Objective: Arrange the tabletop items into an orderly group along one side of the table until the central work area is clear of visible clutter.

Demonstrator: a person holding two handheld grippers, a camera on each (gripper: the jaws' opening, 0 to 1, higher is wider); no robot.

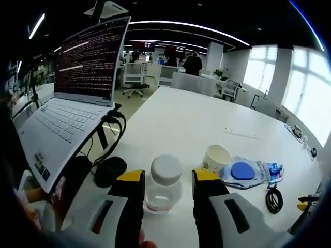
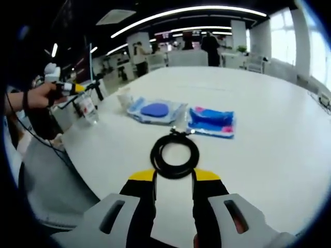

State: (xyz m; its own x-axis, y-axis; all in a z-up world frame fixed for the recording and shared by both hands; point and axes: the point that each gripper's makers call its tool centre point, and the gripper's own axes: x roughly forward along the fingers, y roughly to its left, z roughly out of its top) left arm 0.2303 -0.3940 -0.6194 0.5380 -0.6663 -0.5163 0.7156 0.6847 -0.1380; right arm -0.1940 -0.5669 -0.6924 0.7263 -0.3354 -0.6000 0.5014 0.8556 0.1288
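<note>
Bottle (image 1: 164,182) between left hand-held gripper (image 1: 168,187).

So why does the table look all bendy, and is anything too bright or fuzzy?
Left gripper view: the fisheye lens curves the white table, and the windows glare white; the bottle between the left tool looks sharp. Right gripper view: ceiling light strips bow into arcs, the coiled cable is crisp, and the far people look soft.
</note>
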